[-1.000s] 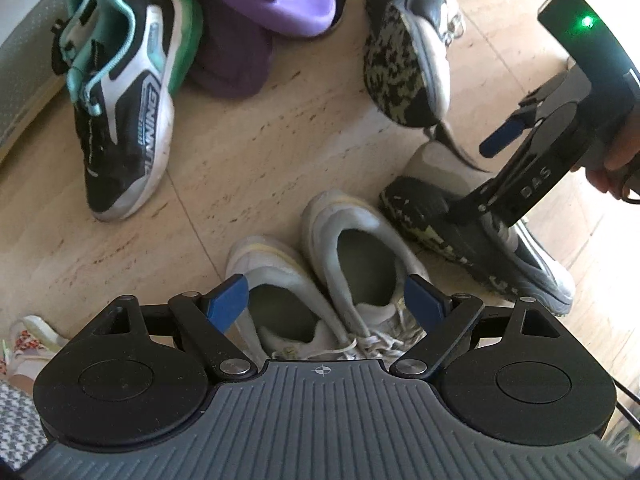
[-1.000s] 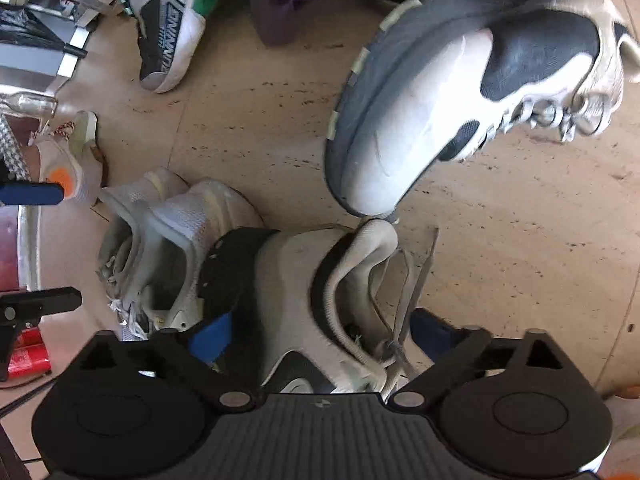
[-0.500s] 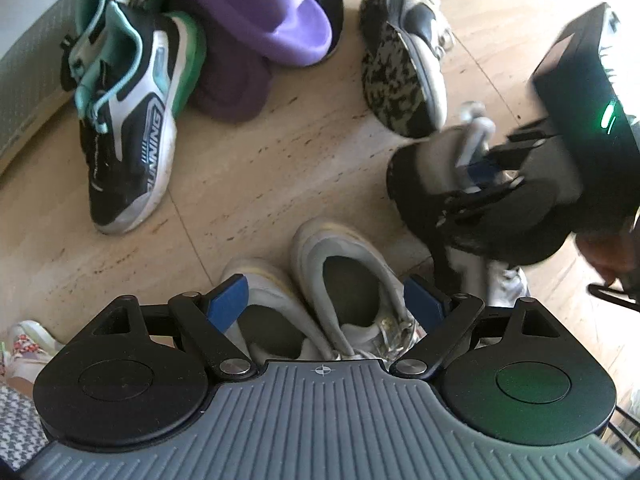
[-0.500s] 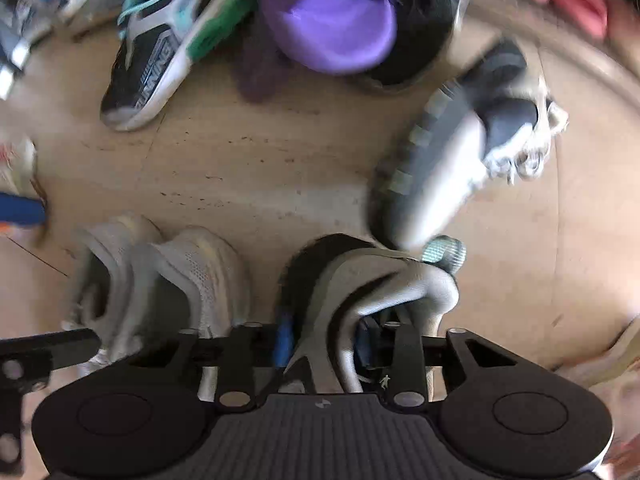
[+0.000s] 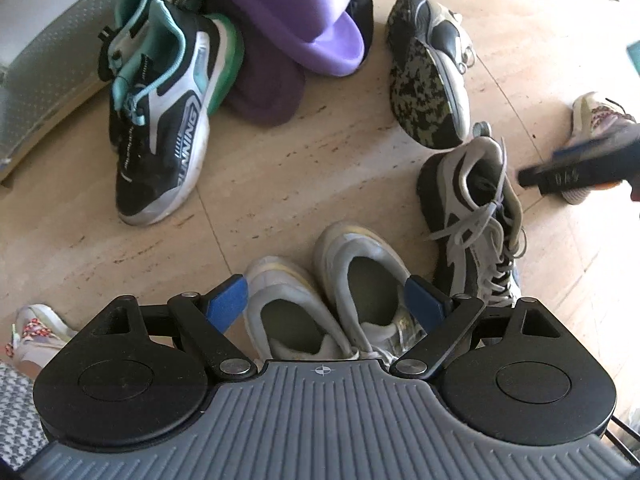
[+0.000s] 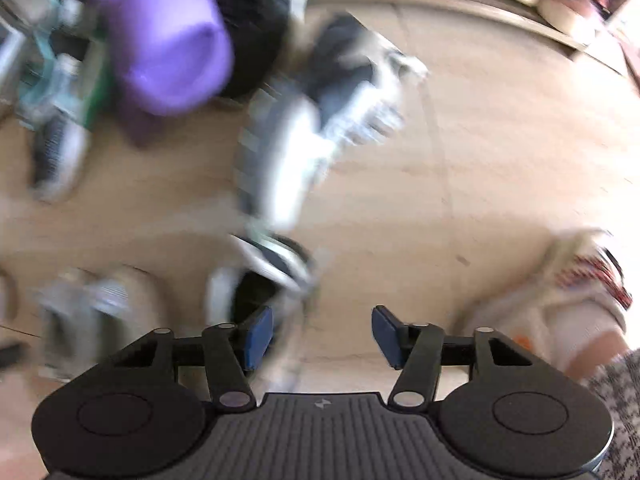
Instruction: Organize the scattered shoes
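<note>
A pair of pale grey sneakers (image 5: 344, 300) stands side by side on the floor between the open fingers of my left gripper (image 5: 326, 304). A grey and black laced sneaker (image 5: 472, 216) stands upright just right of the pair. Its mate (image 5: 432, 76) lies on its side farther back, camouflage sole showing. My right gripper (image 6: 322, 334) is open and empty over bare floor, right of that laced sneaker (image 6: 264, 280); the right wrist view is blurred. It shows blurred at the right edge of the left wrist view (image 5: 580, 172).
A black, white and teal sneaker (image 5: 160, 132) stands at the back left by a purple slide (image 5: 296, 20) on a darker purple one. A white patterned shoe (image 6: 568, 304) lies at the right, another (image 5: 32, 332) at the lower left. A grey mat (image 5: 44, 68) is far left.
My right gripper let go of the grey and black sneaker, which now stands beside the pale pair, opened, and pulled away to the right. My left gripper stayed open over the pale pair.
</note>
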A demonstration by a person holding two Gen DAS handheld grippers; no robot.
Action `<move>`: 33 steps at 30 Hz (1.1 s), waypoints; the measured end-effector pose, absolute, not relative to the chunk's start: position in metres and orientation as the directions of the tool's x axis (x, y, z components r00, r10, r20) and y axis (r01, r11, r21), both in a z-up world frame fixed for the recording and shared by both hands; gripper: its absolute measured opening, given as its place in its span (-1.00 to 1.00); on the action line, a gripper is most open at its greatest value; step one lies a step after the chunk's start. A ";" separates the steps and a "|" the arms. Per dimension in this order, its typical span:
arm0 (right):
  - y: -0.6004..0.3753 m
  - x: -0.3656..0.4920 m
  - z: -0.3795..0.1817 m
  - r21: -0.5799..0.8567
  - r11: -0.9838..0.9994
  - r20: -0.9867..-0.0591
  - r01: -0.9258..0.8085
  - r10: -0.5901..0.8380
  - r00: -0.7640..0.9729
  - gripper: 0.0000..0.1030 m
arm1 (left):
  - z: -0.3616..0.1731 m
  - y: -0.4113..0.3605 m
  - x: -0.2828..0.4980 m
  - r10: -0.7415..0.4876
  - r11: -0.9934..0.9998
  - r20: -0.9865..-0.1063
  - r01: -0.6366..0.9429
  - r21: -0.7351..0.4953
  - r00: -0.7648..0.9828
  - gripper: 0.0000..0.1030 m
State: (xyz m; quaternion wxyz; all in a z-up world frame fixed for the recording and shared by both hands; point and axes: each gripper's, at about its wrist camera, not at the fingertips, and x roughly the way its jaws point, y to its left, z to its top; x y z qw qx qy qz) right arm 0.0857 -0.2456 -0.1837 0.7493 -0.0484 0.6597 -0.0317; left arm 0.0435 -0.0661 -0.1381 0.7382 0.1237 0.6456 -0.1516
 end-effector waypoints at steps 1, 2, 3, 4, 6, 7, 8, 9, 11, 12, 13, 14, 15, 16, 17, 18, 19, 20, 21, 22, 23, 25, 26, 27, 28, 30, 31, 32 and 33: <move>-0.244 0.087 -0.191 -0.150 0.989 -0.980 -0.012 -0.147 0.130 -0.03 | -0.140 -0.065 0.044 -0.058 0.925 -0.991 0.379 -0.009 0.118 0.74; -0.244 0.087 -0.199 -0.162 0.987 -0.979 -0.010 -0.159 0.130 -0.01 | -0.142 -0.064 0.044 -0.052 0.927 -0.992 0.374 -0.005 0.116 0.74; -0.243 0.088 -0.205 -0.157 0.988 -0.980 -0.013 -0.154 0.128 0.07 | -0.144 -0.063 0.045 -0.046 0.929 -0.993 0.369 -0.001 0.113 0.74; -0.243 0.088 -0.207 -0.116 0.993 -0.986 -0.024 -0.112 0.124 -0.11 | -0.145 -0.063 0.045 -0.042 0.931 -0.993 0.366 0.001 0.110 0.74; -0.227 0.092 -0.214 0.069 0.990 -0.993 -0.120 0.079 0.085 -0.76 | -0.148 -0.061 0.046 -0.033 0.933 -0.995 0.360 0.005 0.099 0.74; -0.225 0.094 -0.213 0.091 0.987 -0.992 -0.129 0.102 0.076 -0.76 | -0.150 -0.061 0.046 -0.029 0.934 -0.995 0.357 0.007 0.095 0.74; -0.221 0.098 -0.211 0.123 0.984 -0.989 -0.128 0.132 0.064 -0.76 | -0.150 -0.061 0.046 -0.026 0.935 -0.995 0.355 0.008 0.093 0.74; -0.217 0.101 -0.210 0.154 0.980 -0.985 -0.127 0.162 0.052 -0.75 | -0.151 -0.061 0.046 -0.024 0.935 -0.995 0.354 0.010 0.093 0.74; -0.216 0.105 -0.200 0.144 0.986 -0.986 -0.088 0.150 0.066 -0.42 | -0.150 -0.062 0.046 -0.025 0.935 -0.995 0.354 0.011 0.098 0.74; -0.219 0.106 -0.193 0.118 0.991 -0.988 -0.067 0.124 0.088 -0.27 | -0.149 -0.062 0.046 -0.026 0.935 -0.995 0.354 0.012 0.101 0.74; -0.223 0.107 -0.189 0.109 0.992 -0.989 -0.056 0.114 0.096 -0.12 | -0.149 -0.063 0.046 -0.030 0.935 -0.994 0.354 0.008 0.102 0.74; -0.228 0.111 -0.180 0.092 0.995 -0.989 -0.037 0.096 0.110 -0.12 | -0.148 -0.063 0.046 -0.036 0.935 -0.994 0.354 0.003 0.102 0.74; -0.233 0.114 -0.174 0.087 0.996 -0.989 -0.030 0.090 0.114 -0.12 | -0.146 -0.065 0.046 -0.045 0.935 -0.994 0.356 -0.005 0.104 0.74; -0.238 0.118 -0.166 0.083 0.996 -0.989 -0.024 0.085 0.120 -0.11 | -0.145 -0.066 0.046 -0.053 0.934 -0.993 0.357 -0.011 0.107 0.74; -0.241 0.124 -0.153 0.084 0.996 -0.988 -0.020 0.086 0.131 -0.07 | -0.143 -0.068 0.046 -0.062 0.933 -0.992 0.359 -0.019 0.110 0.74; -0.247 0.129 -0.138 0.091 0.996 -0.985 -0.017 0.092 0.143 -0.03 | -0.140 -0.072 0.047 -0.075 0.933 -0.991 0.358 -0.030 0.114 0.74; -0.254 0.131 -0.124 0.099 0.995 -0.984 -0.023 0.102 0.148 0.15 | -0.138 -0.075 0.048 -0.085 0.934 -0.990 0.355 -0.038 0.115 0.74; -0.259 0.137 -0.106 0.112 0.993 -0.982 -0.042 0.117 0.150 0.35 | -0.135 -0.080 0.050 -0.102 0.935 -0.988 0.350 -0.054 0.119 0.74; -0.264 0.140 -0.089 0.121 0.991 -0.980 -0.061 0.129 0.151 0.44 | -0.132 -0.085 0.054 -0.120 0.937 -0.985 0.343 -0.070 0.127 0.74; -0.270 0.138 -0.076 0.121 0.989 -0.979 -0.089 0.133 0.151 0.54 | -0.130 -0.091 0.059 -0.135 0.938 -0.982 0.337 -0.083 0.135 0.74; -0.273 0.139 -0.060 0.115 0.985 -0.979 -0.129 0.135 0.154 0.64 | -0.128 -0.096 0.064 -0.150 0.939 -0.978 0.330 -0.095 0.144 0.74; -0.285 0.143 -0.038 0.098 0.979 -0.979 -0.178 0.127 0.162 0.74 | -0.128 -0.116 0.077 -0.171 0.935 -0.973 0.337 -0.110 0.155 0.74; -0.293 0.147 -0.032 0.092 0.978 -0.978 -0.186 0.124 0.168 0.77 | -0.133 -0.129 0.085 -0.170 0.931 -0.974 0.347 -0.109 0.150 0.74; -0.304 0.149 -0.027 0.093 0.979 -0.977 -0.180 0.125 0.174 0.78 | -0.139 -0.146 0.094 -0.166 0.927 -0.976 0.360 -0.106 0.141 0.74; -0.316 0.151 -0.024 0.100 0.982 -0.974 -0.158 0.130 0.186 0.79 | -0.146 -0.162 0.104 -0.163 0.922 -0.978 0.373 -0.103 0.133 0.74; -0.342 0.155 -0.026 0.147 0.987 -0.962 -0.072 0.159 0.220 0.79 | -0.156 -0.184 0.115 -0.150 0.917 -0.981 0.389 -0.091 0.123 0.74; -0.352 0.152 -0.033 0.175 0.984 -0.957 -0.029 0.177 0.230 0.79 | -0.161 -0.194 0.120 -0.143 0.914 -0.983 0.396 -0.085 0.118 0.74; -0.371 0.152 -0.042 0.223 0.973 -0.950 0.061 0.204 0.236 0.76 | -0.169 -0.207 0.126 -0.128 0.909 -0.985 0.411 -0.071 0.114 0.75; -0.384 0.157 -0.050 0.237 0.964 -0.954 0.121 0.207 0.218 0.76 | -0.179 -0.222 0.131 -0.109 0.901 -0.988 0.430 -0.052 0.109 0.75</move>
